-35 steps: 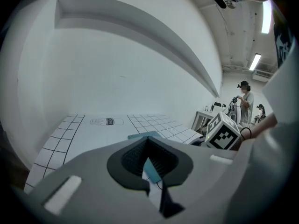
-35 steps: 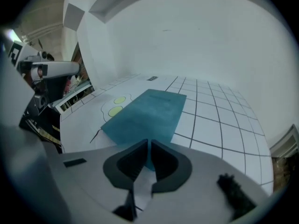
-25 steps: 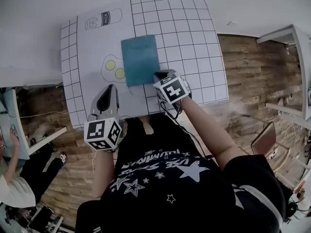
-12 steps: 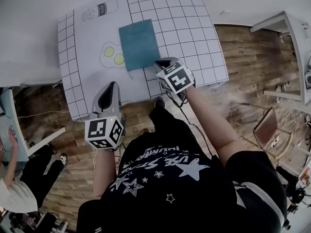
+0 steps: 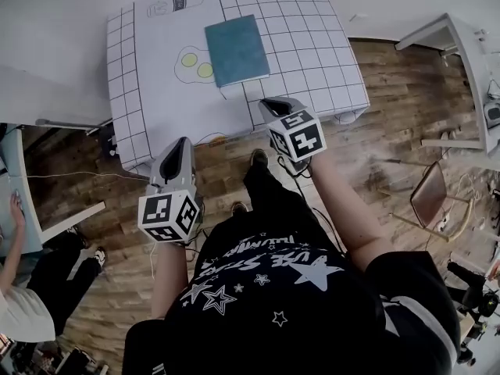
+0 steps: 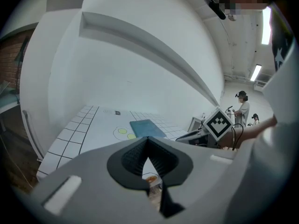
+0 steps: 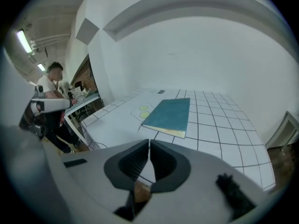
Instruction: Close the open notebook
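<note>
The teal notebook (image 5: 237, 50) lies closed and flat on the white gridded table (image 5: 316, 49), beside a drawing of two yellow eggs (image 5: 196, 63). It also shows in the left gripper view (image 6: 147, 128) and the right gripper view (image 7: 169, 115). My left gripper (image 5: 182, 142) hangs over the wooden floor, off the table's near edge, jaws shut and empty. My right gripper (image 5: 270, 102) is at the table's near edge, well short of the notebook, jaws shut with nothing between them.
A milk bottle drawing (image 5: 175, 3) marks the table's far left. A white desk (image 5: 469, 53) and a chair (image 5: 428, 201) stand to the right. A seated person (image 5: 19, 303) is at a desk on the left. Wooden floor (image 5: 406, 100) surrounds the table.
Both grippers have drawn back from the table toward the person's body. The right gripper has left the notebook's near corner. The notebook stays closed in place.
</note>
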A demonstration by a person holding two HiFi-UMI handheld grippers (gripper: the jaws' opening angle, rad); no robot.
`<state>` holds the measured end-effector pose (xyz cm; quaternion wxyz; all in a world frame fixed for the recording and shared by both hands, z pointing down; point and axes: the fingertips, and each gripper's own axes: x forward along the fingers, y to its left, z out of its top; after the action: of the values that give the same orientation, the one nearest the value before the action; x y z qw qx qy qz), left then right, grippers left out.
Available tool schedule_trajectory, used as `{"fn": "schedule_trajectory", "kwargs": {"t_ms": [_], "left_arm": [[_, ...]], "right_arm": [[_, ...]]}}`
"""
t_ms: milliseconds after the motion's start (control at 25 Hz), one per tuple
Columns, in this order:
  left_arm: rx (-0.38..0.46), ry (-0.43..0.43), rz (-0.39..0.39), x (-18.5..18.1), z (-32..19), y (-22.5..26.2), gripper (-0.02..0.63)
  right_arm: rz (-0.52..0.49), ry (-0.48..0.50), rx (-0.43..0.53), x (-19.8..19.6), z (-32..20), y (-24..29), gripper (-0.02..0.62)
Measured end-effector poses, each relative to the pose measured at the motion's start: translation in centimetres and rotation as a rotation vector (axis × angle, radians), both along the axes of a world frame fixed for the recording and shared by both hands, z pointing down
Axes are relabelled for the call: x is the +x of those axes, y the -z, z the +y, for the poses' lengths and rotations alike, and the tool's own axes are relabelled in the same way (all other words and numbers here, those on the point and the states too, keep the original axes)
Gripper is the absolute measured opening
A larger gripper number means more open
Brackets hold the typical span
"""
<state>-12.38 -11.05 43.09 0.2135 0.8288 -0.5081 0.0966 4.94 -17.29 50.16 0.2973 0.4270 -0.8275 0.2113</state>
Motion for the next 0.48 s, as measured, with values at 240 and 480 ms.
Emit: {"fn": "schedule_trajectory", "kwargs": {"t_ms": [240,480], "left_arm": [[0.047,-0.03,0.019,-0.6,2.9,0.8,0.009],[0.095,-0.064,0.006,-0.9,6.9,1.8,0.009]], "right_arm": [[-0.032,-0.006,0.045,-1.2,3.8,2.2,0.018],[-0.024,-0.004,0.062,-2.0,8.9,2.6,0.017]]}}
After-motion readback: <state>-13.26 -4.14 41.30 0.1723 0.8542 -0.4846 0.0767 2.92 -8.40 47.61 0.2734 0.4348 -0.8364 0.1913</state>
